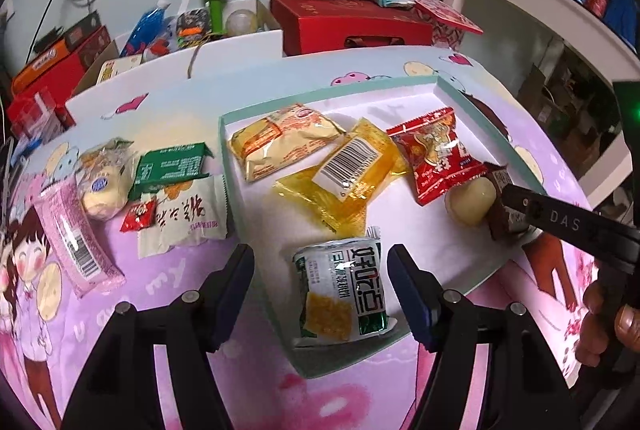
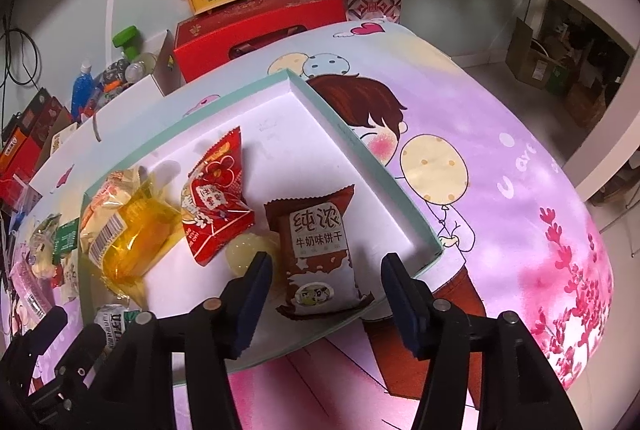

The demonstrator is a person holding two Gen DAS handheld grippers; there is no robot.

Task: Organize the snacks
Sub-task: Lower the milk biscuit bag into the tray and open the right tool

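A shallow tray (image 1: 452, 86) on a cartoon cloth holds several snacks. The left gripper (image 1: 320, 282) stands open around a green pack (image 1: 344, 290) at the tray's near edge; the right gripper (image 2: 324, 290) stands open around a brown pack (image 2: 320, 254) by the tray's right wall. Neither is gripped. Five snacks lie left of the tray. Risk: the green pack overhangs the rim and could slide out if nudged.

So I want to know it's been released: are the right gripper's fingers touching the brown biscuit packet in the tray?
Apart. The right wrist view shows the brown biscuit packet between the right gripper fingers, with white tray floor visible either side.
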